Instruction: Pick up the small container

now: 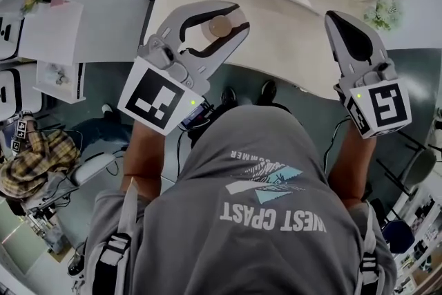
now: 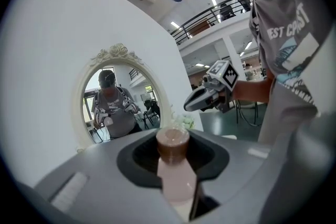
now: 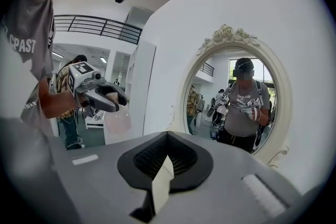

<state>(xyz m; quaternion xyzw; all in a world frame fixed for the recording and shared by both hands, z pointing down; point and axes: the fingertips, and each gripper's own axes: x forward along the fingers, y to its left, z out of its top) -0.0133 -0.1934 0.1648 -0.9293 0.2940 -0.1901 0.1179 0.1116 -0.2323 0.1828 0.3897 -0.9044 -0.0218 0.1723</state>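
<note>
Looks like a big open hall or studio with a bedroom-style corner staged in it. Got a cream dressing-table counter (image 1: 276, 38) and a carved oval mirror (image 3: 207, 107) on a white wall (image 2: 63, 60), but also a mezzanine railing (image 3: 100, 29), ceiling strip lights (image 2: 214, 0), a grey-green floor (image 1: 103, 90), white shelving (image 1: 59, 79) off the counter's left edge, plus somebody in a plaid shirt (image 1: 38, 159) nearby.

Left claw (image 1: 242, 18) hiding small container (image 2: 176, 176) base
</note>
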